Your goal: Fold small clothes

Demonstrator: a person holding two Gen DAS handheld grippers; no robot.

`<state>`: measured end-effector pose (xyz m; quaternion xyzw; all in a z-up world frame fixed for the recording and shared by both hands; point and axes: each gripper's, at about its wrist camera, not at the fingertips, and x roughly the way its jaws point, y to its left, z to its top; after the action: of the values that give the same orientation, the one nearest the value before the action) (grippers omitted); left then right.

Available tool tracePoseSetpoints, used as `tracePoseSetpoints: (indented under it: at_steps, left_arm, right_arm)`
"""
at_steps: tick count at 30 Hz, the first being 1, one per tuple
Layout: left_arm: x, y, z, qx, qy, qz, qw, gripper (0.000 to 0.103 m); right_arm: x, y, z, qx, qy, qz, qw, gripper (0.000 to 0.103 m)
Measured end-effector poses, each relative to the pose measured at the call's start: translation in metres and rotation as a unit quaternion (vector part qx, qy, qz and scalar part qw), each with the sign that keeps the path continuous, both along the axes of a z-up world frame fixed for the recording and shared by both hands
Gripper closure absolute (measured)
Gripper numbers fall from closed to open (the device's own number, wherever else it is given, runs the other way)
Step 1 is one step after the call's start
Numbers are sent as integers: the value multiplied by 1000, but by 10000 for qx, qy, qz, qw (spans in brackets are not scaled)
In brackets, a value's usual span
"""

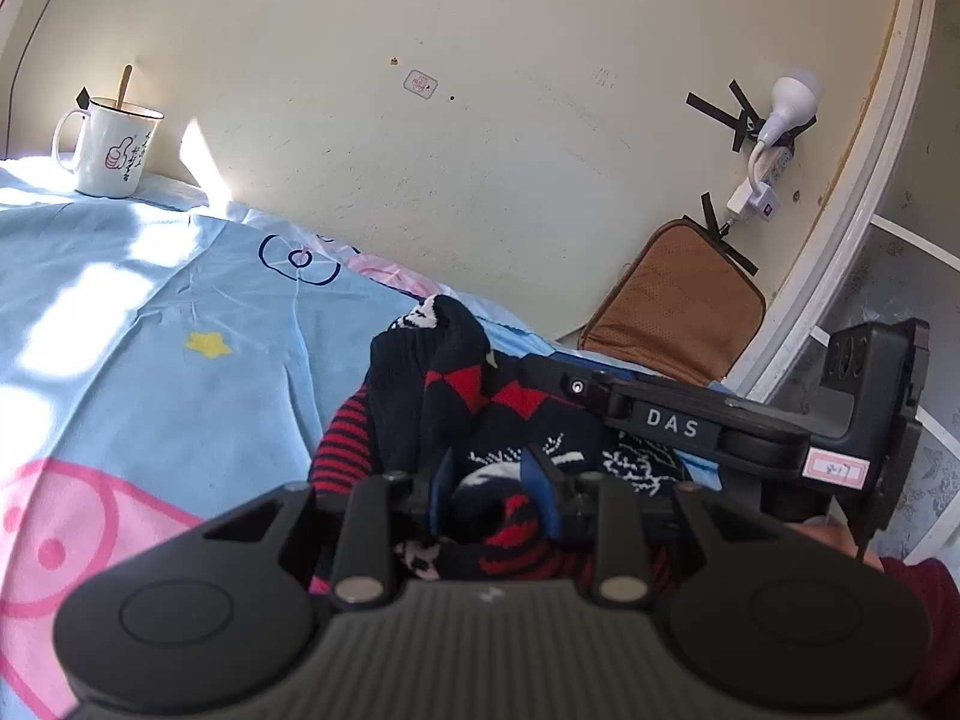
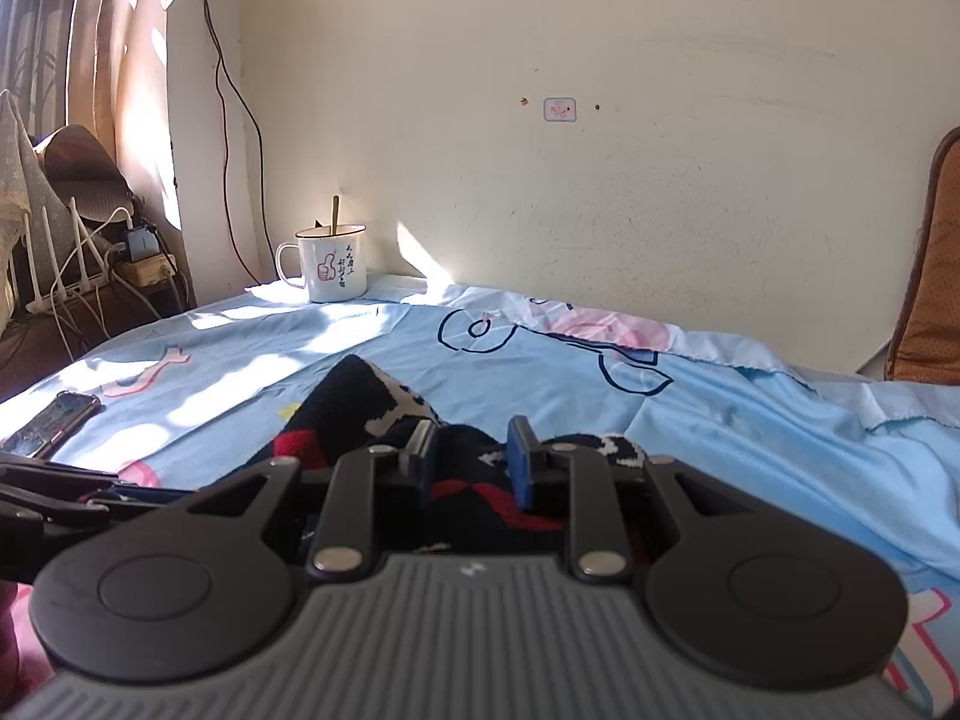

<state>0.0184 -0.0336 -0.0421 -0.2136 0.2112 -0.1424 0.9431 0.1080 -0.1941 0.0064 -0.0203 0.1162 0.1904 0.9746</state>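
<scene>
My left gripper [image 1: 495, 489] points slightly down, pinching the dark sock [image 1: 456, 396] on the sheet [image 1: 150, 312]. My right gripper [image 2: 474, 462], just beside it, also pinches the sock, tilted slightly down.

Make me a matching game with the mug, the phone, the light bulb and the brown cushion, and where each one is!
Things:
1. mug
2. phone
3. light bulb
4. brown cushion

Places:
A. taped on the wall
B. leaning against the wall
C. lying flat at the sheet's edge
D. standing near the wall with a spoon in it

Pairs: 1-D, 2-C, 3-A, 4-B
</scene>
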Motion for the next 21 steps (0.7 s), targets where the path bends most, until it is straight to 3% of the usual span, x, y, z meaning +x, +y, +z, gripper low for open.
tracePoseSetpoints:
  at_steps: [3,6,7,9,11,15,21]
  left_arm:
    - [-9,1,3,-41,-226,26,9997,65]
    - [-17,2,7,-53,-444,204,9988,49]
    - [-17,3,8,-77,-452,286,9985,49]
    - [-15,10,7,-262,-392,335,9983,47]
    - [-12,15,6,-375,-294,416,9980,42]
    - [-3,29,4,-769,25,444,9961,14]
    - [16,38,14,-943,280,201,9949,1]
  right_arm:
    - [-14,-16,11,795,31,52,9968,56]
    - [-34,-29,19,978,-260,-219,9946,43]
    - [-38,-37,21,1064,-268,-263,9936,40]
    - [-43,-54,21,1374,-120,-277,9901,35]
    - [-46,-71,16,1773,179,-196,9838,22]
    - [-50,-96,-2,2501,886,90,9641,17]
    - [-49,-102,-22,2795,1352,207,9504,16]
